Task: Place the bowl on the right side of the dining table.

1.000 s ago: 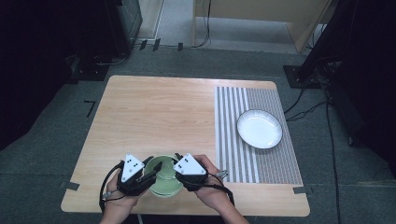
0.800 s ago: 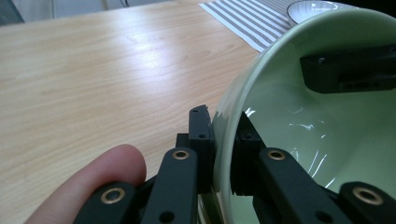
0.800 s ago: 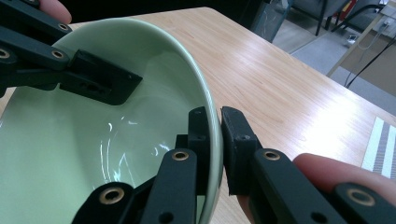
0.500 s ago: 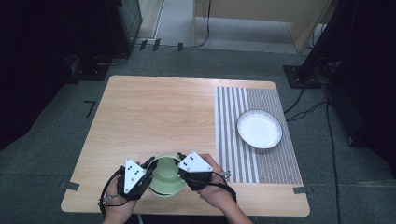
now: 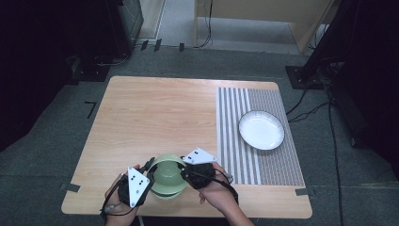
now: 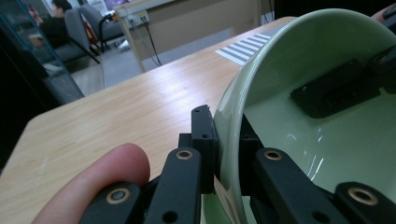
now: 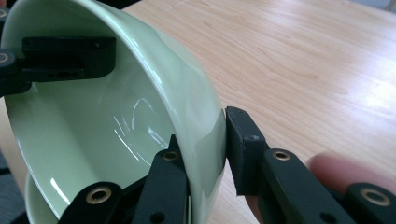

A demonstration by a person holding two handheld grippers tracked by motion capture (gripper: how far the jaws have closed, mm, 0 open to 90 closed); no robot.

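Note:
A pale green bowl (image 5: 167,178) is near the front edge of the wooden table (image 5: 155,113), held from both sides. My left gripper (image 5: 151,170) is shut on its left rim. In the left gripper view the gripper (image 6: 225,140) has one jaw outside the wall and one inside the bowl (image 6: 327,126). My right gripper (image 5: 184,167) clamps the opposite rim. Its jaws (image 7: 205,140) have just eased slightly, with the wall of the bowl (image 7: 93,130) still pinched between them. I cannot tell whether the bowl rests on the table.
A white plate (image 5: 261,130) lies on a grey striped mat (image 5: 235,117) covering the table's right part. Bare wood stretches left and beyond the bowl. Cables and dark stands stand on the floor around the table.
The left gripper's grey plate has tipped down toward the table's front edge, and the right one's has shifted slightly farther away. The bowl stays in about the same spot.

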